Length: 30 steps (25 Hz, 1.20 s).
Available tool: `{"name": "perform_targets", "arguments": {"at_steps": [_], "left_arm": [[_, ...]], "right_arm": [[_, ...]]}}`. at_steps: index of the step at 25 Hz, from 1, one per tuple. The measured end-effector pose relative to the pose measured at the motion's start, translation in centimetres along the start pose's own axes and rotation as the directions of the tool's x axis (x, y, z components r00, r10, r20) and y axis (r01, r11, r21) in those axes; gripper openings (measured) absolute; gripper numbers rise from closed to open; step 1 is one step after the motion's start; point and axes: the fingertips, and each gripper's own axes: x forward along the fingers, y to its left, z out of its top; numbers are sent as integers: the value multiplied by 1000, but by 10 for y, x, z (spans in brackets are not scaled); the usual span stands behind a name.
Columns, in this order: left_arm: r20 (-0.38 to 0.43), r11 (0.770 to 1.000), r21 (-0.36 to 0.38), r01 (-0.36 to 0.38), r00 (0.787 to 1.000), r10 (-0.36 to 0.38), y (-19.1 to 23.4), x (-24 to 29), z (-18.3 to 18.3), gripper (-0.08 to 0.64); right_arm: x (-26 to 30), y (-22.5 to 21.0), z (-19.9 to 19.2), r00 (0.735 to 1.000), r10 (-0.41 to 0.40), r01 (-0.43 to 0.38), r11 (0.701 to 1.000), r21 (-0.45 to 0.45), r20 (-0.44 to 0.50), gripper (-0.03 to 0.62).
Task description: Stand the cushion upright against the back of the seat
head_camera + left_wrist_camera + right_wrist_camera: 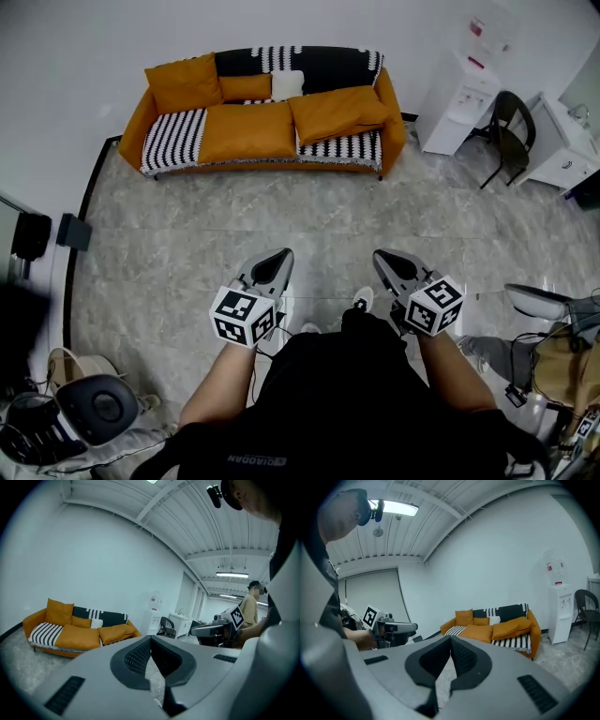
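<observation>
Both tools are shut and hold nothing. In the left gripper view the left gripper (150,638) has its dark ribbed pads meeting at the tips, with nothing between them; the right gripper view shows the right gripper (451,639) closed the same way.

In the head view the two grippers sit side by side at lower centre, over the grey marbled floor (234,225), pointing up the frame toward the sofa (159,141), which stands well apart from them against the white wall at upper centre. The sofa is orange, with black-and-white striped covers on the backrest and on parts of the seat.

The cushion (339,111) – a large orange one – lies slumped on the right part of the seat, near the right armrest. It rests mostly flat over the striped cover, not upright against the back. Another orange cushion (185,82) stands upright in the sofa's left corner, and a small white pillow (288,84) leans on the backrest near the middle.

At upper right of the head view stand a white water dispenser (459,98) and, just beside it, a dark chair (506,131). At the right edge of the left gripper view, a second person (251,609) stands in the background – beyond the other gripper.
</observation>
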Motion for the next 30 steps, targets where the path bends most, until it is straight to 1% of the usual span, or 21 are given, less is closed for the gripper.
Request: {"name": "perform_targets", "arguments": {"at_steps": [7, 12, 15, 23, 30], "left_arm": [[-15, 1000, -23, -3, 1000, 3, 13, -1, -9, 15], [-34, 1000, -27, -2, 999, 1, 28, 8, -7, 15], [-49, 1000, -31, -6, 999, 4, 40, 20, -2, 15], [-72, 1000, -19, -19, 997, 18, 76, 69, 17, 15], [-71, 1000, -2, -27, 997, 27, 111, 142, 50, 15]], "right_arm": [[15, 1, -5, 1000, -18, 17, 1000, -17, -23, 38], [32, -9, -7, 999, 0, 2, 999, 51, -43, 38], [46, -21, -2, 999, 0, 2, 998, 64, -46, 38], [95, -74, 19, 1000, -16, 18, 996, 84, -27, 38], [138, -144, 56, 1000, -18, 17, 997, 79, 12, 38]]}}
